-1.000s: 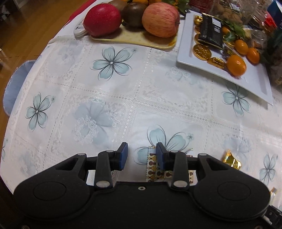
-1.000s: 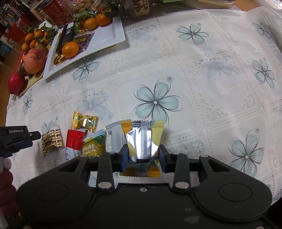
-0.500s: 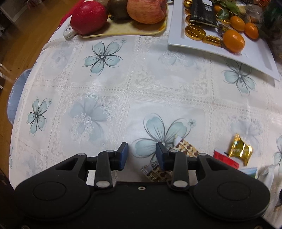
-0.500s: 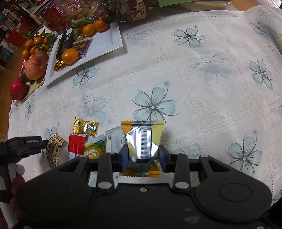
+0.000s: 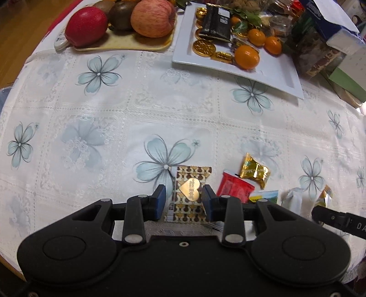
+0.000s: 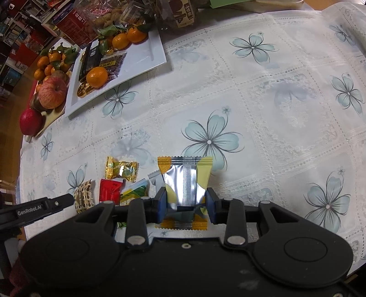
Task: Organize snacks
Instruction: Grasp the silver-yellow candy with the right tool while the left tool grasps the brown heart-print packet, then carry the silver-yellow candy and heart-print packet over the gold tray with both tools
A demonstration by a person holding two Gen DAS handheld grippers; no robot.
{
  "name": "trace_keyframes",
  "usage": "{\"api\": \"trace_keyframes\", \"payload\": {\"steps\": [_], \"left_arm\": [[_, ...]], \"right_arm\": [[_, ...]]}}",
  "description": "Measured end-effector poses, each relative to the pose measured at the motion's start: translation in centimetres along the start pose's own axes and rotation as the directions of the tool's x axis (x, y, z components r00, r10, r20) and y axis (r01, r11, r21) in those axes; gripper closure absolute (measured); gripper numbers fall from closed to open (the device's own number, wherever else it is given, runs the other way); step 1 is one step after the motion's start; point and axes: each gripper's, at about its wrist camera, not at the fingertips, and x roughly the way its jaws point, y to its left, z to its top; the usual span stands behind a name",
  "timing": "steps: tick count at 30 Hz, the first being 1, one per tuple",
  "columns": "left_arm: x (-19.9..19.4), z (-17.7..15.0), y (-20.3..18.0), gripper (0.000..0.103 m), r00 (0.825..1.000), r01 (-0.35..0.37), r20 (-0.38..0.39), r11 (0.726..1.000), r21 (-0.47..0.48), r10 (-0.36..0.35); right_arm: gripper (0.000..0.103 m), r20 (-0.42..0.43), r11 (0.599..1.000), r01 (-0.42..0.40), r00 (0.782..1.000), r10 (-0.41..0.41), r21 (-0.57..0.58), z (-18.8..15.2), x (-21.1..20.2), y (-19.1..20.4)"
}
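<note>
The right gripper (image 6: 185, 204) is clenched on a silver and yellow packet (image 6: 185, 180), its blue pads pressing the packet's sides so the foil stands up between them above the flowered tablecloth (image 6: 263, 109). The left gripper (image 5: 183, 200) has its jaws apart around a brown and gold packet (image 5: 191, 194) with a heart label. That packet lies flat on the cloth; a gap shows on the left side, and on the right I cannot tell whether the pad touches it.

In the left wrist view, a red packet (image 5: 234, 187) lies just beside the brown one at about 3 o'clock, with a gold candy (image 5: 254, 170) near it at about 2 o'clock. A green and yellow packet (image 5: 265, 197) pokes out just past the red one. The white tray (image 5: 274, 68) sits well apart at 1 o'clock, holding gold coins (image 5: 203, 47), a black packet (image 5: 216, 24) and small oranges (image 5: 247, 56). At 11 o'clock a yellow board (image 5: 128, 44) carries a red apple (image 5: 86, 25) and a pink apple (image 5: 153, 17).
</note>
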Motion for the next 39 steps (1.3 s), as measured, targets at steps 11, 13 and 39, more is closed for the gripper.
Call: {"api": "trace_keyframes", "payload": {"steps": [11, 13, 39], "left_arm": [[1.9, -0.3, -1.2, 0.058, 0.998, -0.065, -0.02, 0.997, 0.049, 0.066], [2.1, -0.2, -1.3, 0.058, 0.997, -0.071, -0.014, 0.996, 0.046, 0.072], [-1.1, -3.3, -3.7, 0.063, 0.993, -0.068, 0.102, 0.994, 0.083, 0.06]], "right_arm": [[0.065, -0.024, 1.0, -0.002, 1.0, 0.002, 0.009, -0.2, 0.3, -0.2], [0.065, -0.028, 1.0, -0.004, 1.0, 0.004, 0.002, -0.3, 0.3, -0.1], [0.065, 0.076, 0.997, 0.008, 0.997, -0.003, -0.076, -1.0, -1.4, 0.5]]}}
